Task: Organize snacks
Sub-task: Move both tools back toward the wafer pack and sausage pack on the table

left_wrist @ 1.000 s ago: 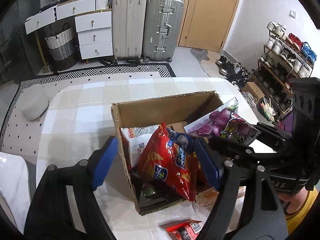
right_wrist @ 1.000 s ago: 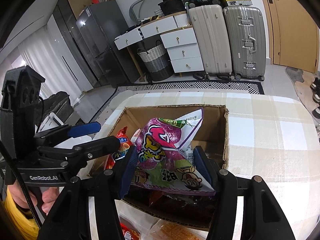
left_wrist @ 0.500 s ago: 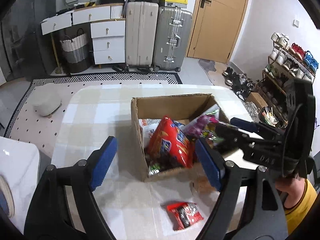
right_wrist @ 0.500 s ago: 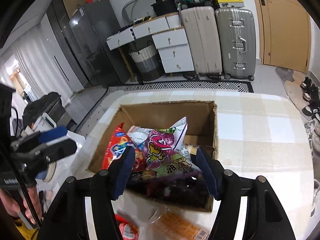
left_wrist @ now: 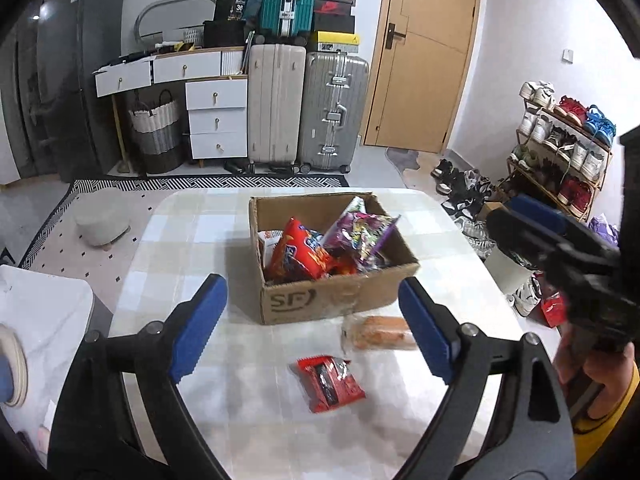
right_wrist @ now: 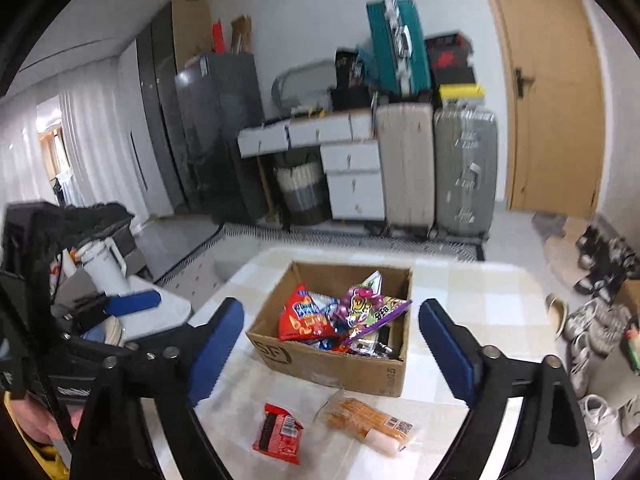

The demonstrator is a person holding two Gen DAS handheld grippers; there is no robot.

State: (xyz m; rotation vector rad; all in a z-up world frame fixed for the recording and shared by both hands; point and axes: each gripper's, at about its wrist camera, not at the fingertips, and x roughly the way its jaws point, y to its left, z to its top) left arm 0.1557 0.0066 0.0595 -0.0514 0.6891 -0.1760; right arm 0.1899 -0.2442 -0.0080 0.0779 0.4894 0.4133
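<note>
"SF" on cardboard box, "36" on black bag

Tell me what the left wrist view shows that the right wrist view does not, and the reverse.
Only the left wrist view: a shoe rack by the wall.
Only the right wrist view: a white jug on the side table.
Both: the cardboard box of snacks, the small red packet and the orange snack pack lying on the table in front of it.
</note>
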